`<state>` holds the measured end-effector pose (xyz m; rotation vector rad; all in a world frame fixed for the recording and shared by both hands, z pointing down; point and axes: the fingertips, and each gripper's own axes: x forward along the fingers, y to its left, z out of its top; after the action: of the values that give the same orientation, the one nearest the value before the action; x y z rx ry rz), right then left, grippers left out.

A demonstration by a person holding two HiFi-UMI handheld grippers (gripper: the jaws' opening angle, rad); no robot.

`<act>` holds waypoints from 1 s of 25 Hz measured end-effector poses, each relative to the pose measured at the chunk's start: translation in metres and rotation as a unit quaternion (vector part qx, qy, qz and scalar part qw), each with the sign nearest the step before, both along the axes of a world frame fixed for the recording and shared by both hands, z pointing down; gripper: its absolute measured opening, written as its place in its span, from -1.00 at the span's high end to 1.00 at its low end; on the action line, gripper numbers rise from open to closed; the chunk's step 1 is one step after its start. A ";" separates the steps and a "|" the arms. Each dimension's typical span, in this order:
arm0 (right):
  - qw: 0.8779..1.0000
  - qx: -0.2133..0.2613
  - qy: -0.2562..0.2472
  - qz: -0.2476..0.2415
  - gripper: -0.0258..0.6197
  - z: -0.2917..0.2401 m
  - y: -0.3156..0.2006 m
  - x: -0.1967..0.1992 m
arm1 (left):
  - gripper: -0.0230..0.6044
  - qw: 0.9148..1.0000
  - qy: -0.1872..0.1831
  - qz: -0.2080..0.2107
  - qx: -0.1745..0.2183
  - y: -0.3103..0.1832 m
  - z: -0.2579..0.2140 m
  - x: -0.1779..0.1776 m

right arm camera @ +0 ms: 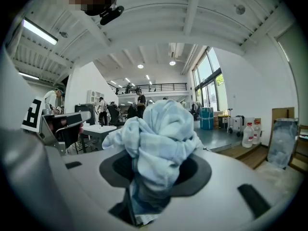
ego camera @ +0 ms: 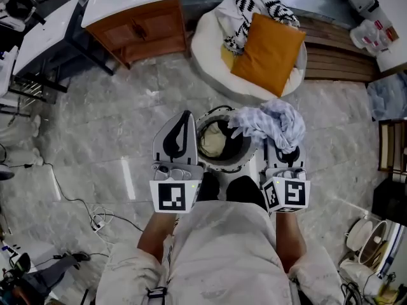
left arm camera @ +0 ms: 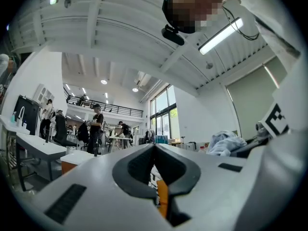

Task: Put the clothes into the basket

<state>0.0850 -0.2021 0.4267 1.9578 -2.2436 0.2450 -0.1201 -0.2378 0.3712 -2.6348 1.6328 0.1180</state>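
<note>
In the head view a round dark-rimmed basket (ego camera: 221,165) stands on the floor just ahead of the person, with a cream garment (ego camera: 213,142) lying in it. My right gripper (ego camera: 280,142) is shut on a bunched pale blue checked cloth (ego camera: 272,122), which hangs over the basket's right rim. In the right gripper view this cloth (right arm camera: 159,129) fills the space between the jaws of the right gripper (right arm camera: 154,154) and hides their tips. My left gripper (ego camera: 186,117) is at the basket's left side, shut and holding nothing; its tips meet in the left gripper view (left arm camera: 154,147).
Beyond the basket lies a white beanbag (ego camera: 208,43) with an orange cushion (ego camera: 267,53) and a black-and-white patterned cloth (ego camera: 252,5) on it. A wooden cabinet (ego camera: 141,25) stands far left, a wooden platform (ego camera: 337,57) far right. Cables (ego camera: 95,218) trail across the marble floor at left.
</note>
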 end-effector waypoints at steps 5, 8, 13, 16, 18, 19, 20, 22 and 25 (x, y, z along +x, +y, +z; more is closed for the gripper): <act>0.998 -0.052 0.001 -0.019 0.42 0.048 -0.014 -0.003 | 0.92 1.000 0.009 -0.010 -0.013 -0.015 0.026 0.005; 0.996 -0.085 -0.001 -0.035 0.42 0.086 -0.019 0.000 | 0.92 0.999 0.008 -0.029 -0.011 -0.019 0.040 0.011; 0.983 -0.166 -0.037 -0.062 0.42 0.159 -0.024 0.006 | 0.92 0.998 -0.001 -0.060 -0.018 -0.018 0.061 0.023; 0.975 -0.208 -0.045 -0.070 0.43 0.199 -0.028 0.012 | 0.91 0.997 0.000 -0.078 -0.025 -0.019 0.067 0.026; 0.969 -0.232 -0.046 -0.076 0.43 0.224 -0.028 0.016 | 0.92 0.996 -0.002 -0.086 -0.023 -0.018 0.070 0.028; 0.965 -0.245 -0.045 -0.080 0.43 0.237 -0.027 0.016 | 0.92 0.996 -0.004 -0.089 -0.023 -0.018 0.072 0.029; 0.961 -0.260 -0.045 -0.085 0.43 0.250 -0.026 0.016 | 0.92 0.996 -0.006 -0.091 -0.024 -0.018 0.073 0.031; 0.951 -0.291 -0.043 -0.093 0.43 0.276 -0.022 0.014 | 0.91 0.995 -0.010 -0.092 -0.029 -0.017 0.077 0.034; 0.935 -0.339 -0.043 -0.097 0.43 0.316 -0.014 0.009 | 0.91 0.995 -0.016 -0.094 -0.041 -0.017 0.081 0.037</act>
<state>0.0943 -0.2161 0.7424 1.3703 -1.9917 0.9468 -0.0831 -0.2547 0.4520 -2.5084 1.9029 0.0015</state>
